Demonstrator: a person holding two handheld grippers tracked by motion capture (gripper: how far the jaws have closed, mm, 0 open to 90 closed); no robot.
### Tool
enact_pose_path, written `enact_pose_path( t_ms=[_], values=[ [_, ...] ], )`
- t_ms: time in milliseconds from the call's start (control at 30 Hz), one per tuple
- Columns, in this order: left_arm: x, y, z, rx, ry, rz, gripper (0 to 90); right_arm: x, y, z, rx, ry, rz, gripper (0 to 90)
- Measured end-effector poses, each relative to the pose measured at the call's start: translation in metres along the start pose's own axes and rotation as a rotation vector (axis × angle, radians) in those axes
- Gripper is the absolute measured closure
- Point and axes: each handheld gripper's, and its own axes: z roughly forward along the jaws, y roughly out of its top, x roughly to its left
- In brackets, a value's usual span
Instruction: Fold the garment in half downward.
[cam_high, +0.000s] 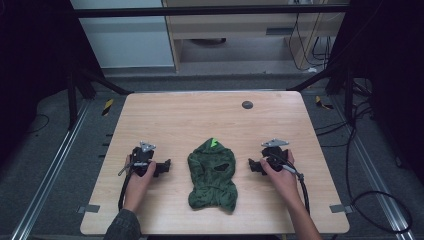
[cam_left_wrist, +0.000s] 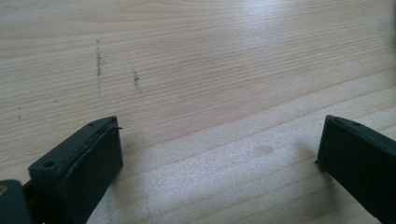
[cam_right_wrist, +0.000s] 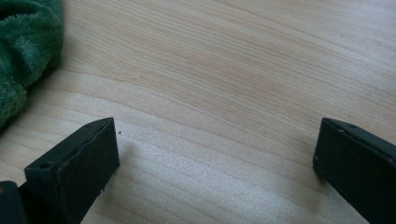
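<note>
At the bottom of the high view, two forearms are coming in, each hand resting a tool on the wooden table (cam_high: 165, 115): the left gripper (cam_high: 162, 166) is sitting left of centre and the right gripper (cam_high: 254, 165) right of centre, both with jaws spread wide and gripping nothing. Between them, at the frame's lower middle, a crumpled green garment (cam_high: 212, 174) is lying flat, apart from both. Farther up, a small dark disc (cam_high: 247, 104) is sitting near the table's far edge.

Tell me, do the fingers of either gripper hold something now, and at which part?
Nothing is held. The left gripper and the right gripper are both open over bare table, on either side of the green garment.
</note>
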Motion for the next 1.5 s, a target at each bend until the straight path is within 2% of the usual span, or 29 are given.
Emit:
enact_pose_path(
  t_ms=[433,533,600,667,767,867,900,933,967,1033,1100,1167,1233,1300,1367,1500],
  values=[
    [-0.005,-0.002,-0.003,-0.002,-0.036,0.039,0.0,0.0,0.0,0.0,0.0,-0.001,0.0,0.6],
    [-0.007,-0.004,-0.005,-0.007,-0.054,0.053,1.4,0.001,0.001,-0.001,0.008,0.007,-0.009,3.2],
    [-0.011,-0.003,-0.007,0.001,-0.076,0.069,2.4,0.004,0.003,-0.003,0.017,0.02,-0.013,8.1],
    [-0.016,0.002,-0.009,0.007,-0.099,0.087,3.0,0.009,0.006,-0.003,0.029,0.034,-0.034,8.4],
    [-0.023,0.017,-0.015,0.005,-0.106,0.123,3.4,0.018,0.011,-0.004,0.04,0.052,-0.058,10.3],
    [-0.027,0.034,-0.017,0.028,-0.127,0.155,3.8,0.026,0.02,-0.007,0.052,0.105,-0.091,14.8],
    [-0.029,0.044,-0.018,0.022,-0.166,0.14,4.7,0.03,0.028,-0.011,0.053,0.118,-0.126,20.6],
    [-0.029,0.044,-0.018,0.022,-0.166,0.14,5.1,0.03,0.028,-0.011,0.053,0.118,-0.126,20.6],
    [-0.029,0.051,-0.021,0.013,-0.192,0.144,5.1,0.03,0.032,-0.013,0.05,0.129,-0.128,22.2],
    [-0.031,0.065,-0.022,0.003,-0.226,0.149,7.9,0.03,0.05,-0.019,0.031,0.166,-0.138,31.4],
    [-0.033,0.07,-0.02,0.008,-0.232,0.163,8.9,0.03,0.053,-0.02,0.032,0.175,-0.131,33.6],
    [-0.035,0.08,-0.016,0.018,-0.244,0.182,11.1,0.031,0.067,-0.018,0.039,0.193,-0.158,41.1],
    [-0.036,0.083,-0.014,0.025,-0.255,0.179,11.4,0.032,0.071,-0.017,0.051,0.203,-0.167,43.2],
    [-0.039,0.088,-0.01,0.035,-0.253,0.194,13.4,0.034,0.078,-0.013,0.063,0.211,-0.206,47.8],
    [-0.045,0.09,-0.008,0.042,-0.249,0.223,14.2,0.036,0.083,-0.01,0.075,0.222,-0.226,51.8],
    [-0.053,0.091,-0.005,0.049,-0.256,0.24,15.5,0.039,0.086,-0.007,0.077,0.255,-0.232,59.3]
  ],
)
